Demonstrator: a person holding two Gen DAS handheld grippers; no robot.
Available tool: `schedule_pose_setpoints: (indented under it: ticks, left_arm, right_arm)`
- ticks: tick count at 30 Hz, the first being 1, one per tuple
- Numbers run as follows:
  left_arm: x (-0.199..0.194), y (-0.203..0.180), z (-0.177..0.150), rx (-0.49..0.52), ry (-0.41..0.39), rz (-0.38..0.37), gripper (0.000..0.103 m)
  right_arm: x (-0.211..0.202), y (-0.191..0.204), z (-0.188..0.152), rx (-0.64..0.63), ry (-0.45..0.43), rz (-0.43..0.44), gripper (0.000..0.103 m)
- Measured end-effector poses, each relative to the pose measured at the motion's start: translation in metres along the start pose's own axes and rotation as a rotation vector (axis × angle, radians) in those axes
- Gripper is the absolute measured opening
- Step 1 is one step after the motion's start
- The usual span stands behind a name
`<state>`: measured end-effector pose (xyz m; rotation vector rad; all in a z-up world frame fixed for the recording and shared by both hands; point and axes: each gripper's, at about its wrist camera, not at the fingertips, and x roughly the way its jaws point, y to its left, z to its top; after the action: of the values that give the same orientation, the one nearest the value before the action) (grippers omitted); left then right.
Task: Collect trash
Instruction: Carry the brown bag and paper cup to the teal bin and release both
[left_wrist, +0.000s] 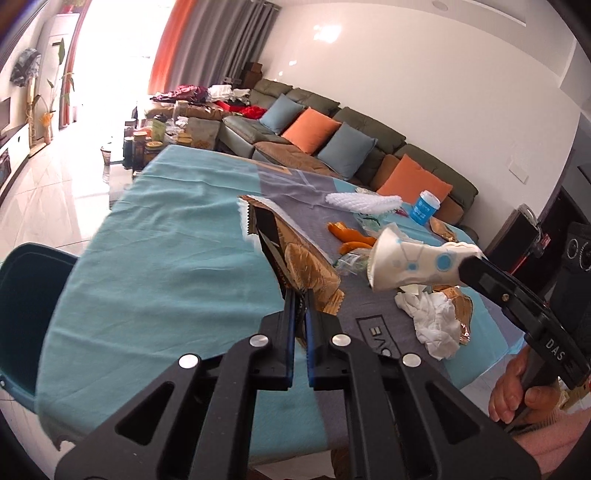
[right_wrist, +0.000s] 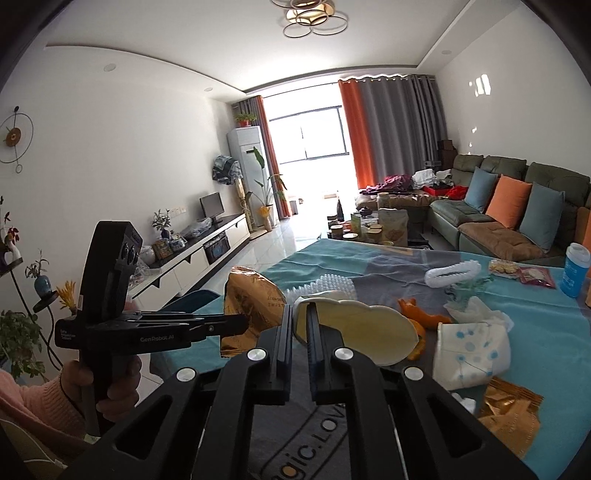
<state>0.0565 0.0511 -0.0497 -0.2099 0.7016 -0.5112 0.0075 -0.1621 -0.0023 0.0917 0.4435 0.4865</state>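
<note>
In the left wrist view my left gripper (left_wrist: 299, 295) is shut on a golden-brown snack wrapper (left_wrist: 310, 266), held above the table's teal cloth (left_wrist: 166, 258). To the right, my right gripper (left_wrist: 466, 264) is shut on a crushed white paper cup with blue dots (left_wrist: 413, 262), also lifted off the table. In the right wrist view the right gripper (right_wrist: 301, 310) pinches the cup's cream rim (right_wrist: 354, 332). At the left of that view, the left gripper (right_wrist: 242, 325) holds the shiny wrapper (right_wrist: 251, 299). A hand grips each handle.
Orange peels (left_wrist: 351, 236), a white foam net (left_wrist: 362, 201), a blue cup (left_wrist: 424, 208), crumpled tissue (left_wrist: 432, 321), a second dotted paper cup (right_wrist: 469, 354) and another gold wrapper (right_wrist: 509, 410) lie on the table. A dark teal bin (left_wrist: 22, 295) stands off the table's left edge. A sofa (left_wrist: 332, 122) lies behind.
</note>
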Motion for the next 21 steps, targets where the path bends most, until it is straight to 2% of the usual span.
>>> schedule_pose_setpoints:
  ticks: [5, 11, 16, 21]
  left_arm:
    - [-0.037, 0.030, -0.007, -0.047, -0.061, 0.084, 0.005]
    - [-0.084, 0.094, -0.009, -0.155, -0.132, 0.235, 0.005]
    - [-0.116, 0.148, -0.010, -0.242, -0.158, 0.360, 0.005]
    - [-0.135, 0.197, -0.012, -0.308, -0.155, 0.426, 0.005]
  right_arm:
    - [0.031, 0.028, 0.011, -0.036, 0.021, 0.093, 0.006]
    - [0.078, 0.070, 0.028, -0.099, 0.062, 0.214, 0.006]
    - [0.117, 0.109, 0.040, -0.145, 0.091, 0.309, 0.006]
    - [0.162, 0.145, 0.048, -0.198, 0.142, 0.371, 0.006]
